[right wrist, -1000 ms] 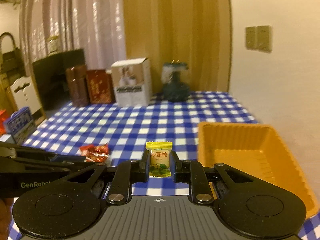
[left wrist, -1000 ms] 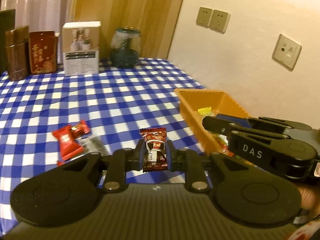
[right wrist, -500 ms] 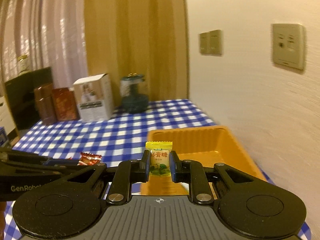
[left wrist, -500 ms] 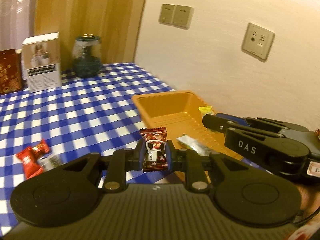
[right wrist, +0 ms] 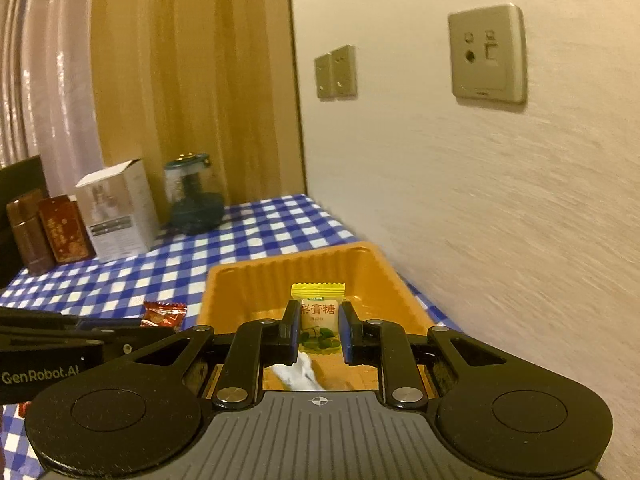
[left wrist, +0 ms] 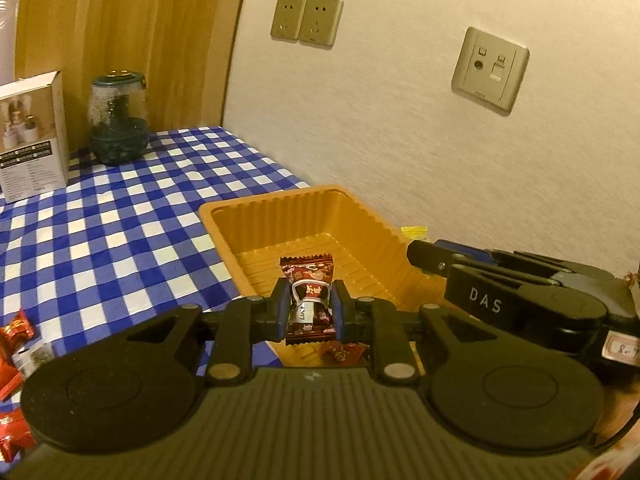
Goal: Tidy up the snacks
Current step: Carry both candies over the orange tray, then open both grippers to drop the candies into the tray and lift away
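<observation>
The orange tray [left wrist: 256, 236] sits on the blue checked tablecloth [left wrist: 120, 216] close to the pale wall [left wrist: 400, 128], its ribbed sides open at the top and most of its floor bare. Above the tray's near part, the left gripper [left wrist: 310, 312] is clamped on a dark red sweet [left wrist: 308, 280], which stands upright between the pads. The right gripper [right wrist: 320, 328] pinches a yellow sweet [right wrist: 318, 312] the same way, also over the tray's inside, with a white wrapper [right wrist: 298, 370] lying on the tray floor just under it. A red sweet [left wrist: 342, 352] lies in the tray's near corner below the left gripper. Left of the tray the cloth lies open, with a few red sweets [left wrist: 16, 328] loose near its front edge. At the far side of the table stand a white box [left wrist: 32, 136] and a dark glass jar [left wrist: 118, 120], well apart from the tray. The two grippers hang side by side, close together.
</observation>
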### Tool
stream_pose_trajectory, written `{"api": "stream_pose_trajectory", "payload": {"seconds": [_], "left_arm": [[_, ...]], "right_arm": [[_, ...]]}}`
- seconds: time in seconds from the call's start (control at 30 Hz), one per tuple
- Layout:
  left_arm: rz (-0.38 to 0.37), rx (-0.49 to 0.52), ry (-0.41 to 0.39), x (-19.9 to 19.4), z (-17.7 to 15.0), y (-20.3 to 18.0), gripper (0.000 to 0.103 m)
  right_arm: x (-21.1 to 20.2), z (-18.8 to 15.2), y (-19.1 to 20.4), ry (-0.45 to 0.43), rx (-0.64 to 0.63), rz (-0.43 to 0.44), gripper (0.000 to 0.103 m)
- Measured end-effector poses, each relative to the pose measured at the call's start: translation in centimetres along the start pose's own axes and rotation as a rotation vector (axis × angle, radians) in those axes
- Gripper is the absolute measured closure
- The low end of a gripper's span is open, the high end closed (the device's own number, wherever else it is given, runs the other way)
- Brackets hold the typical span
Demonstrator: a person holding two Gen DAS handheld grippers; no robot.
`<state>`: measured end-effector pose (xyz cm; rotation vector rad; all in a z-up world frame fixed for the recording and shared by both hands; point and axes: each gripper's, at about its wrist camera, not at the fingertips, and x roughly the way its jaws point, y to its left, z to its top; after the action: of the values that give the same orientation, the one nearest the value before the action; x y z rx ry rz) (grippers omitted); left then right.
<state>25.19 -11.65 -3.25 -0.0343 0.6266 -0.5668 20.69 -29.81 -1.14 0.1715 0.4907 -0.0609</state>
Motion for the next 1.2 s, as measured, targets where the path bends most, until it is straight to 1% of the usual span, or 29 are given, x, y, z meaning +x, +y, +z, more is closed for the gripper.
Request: {"api": "stream_pose_trajectory", "payload": {"seconds": [0.23, 0.7, 0.8, 0.87, 0.9, 0.93, 1.2], "left_arm": [[-0.007, 0.005, 0.015, 2.2, 0.3, -0.2, 0.084], [-0.012, 0.023, 0.022, 4.4, 0.9, 0.1, 0.084], [-0.009, 0.033, 0.012, 4.7, 0.8, -0.1, 0.084], [-0.013, 0.035, 0.014, 5.0, 0.7, -0.1, 0.083], [-0.008, 0.03, 0.015, 5.1, 0.6, -0.1, 0.077], [-0.003, 0.029, 0.02, 5.2, 0.6, 0.0, 0.073], [0.036, 0.02, 0.018, 4.2, 0.6, 1.2, 0.073]], "right_arm": [[1.2, -0.1, -0.2, 0.027, 0.003, -0.004, 0.083], [2.4, -0.2, -0.7, 0.055, 0.024, -0.027, 0.083], [2.6, -0.2, -1.0, 0.061, 0.037, -0.033, 0.083], [2.8, -0.3, -1.1, 0.067, 0.042, -0.036, 0.083], [2.8, -0.3, -1.1, 0.07, 0.044, -0.037, 0.083], [2.9, -0.3, -1.2, 0.071, 0.047, -0.036, 0.083], [3.0, -0.2, -0.9, 0.073, 0.047, -0.018, 0.083]]}}
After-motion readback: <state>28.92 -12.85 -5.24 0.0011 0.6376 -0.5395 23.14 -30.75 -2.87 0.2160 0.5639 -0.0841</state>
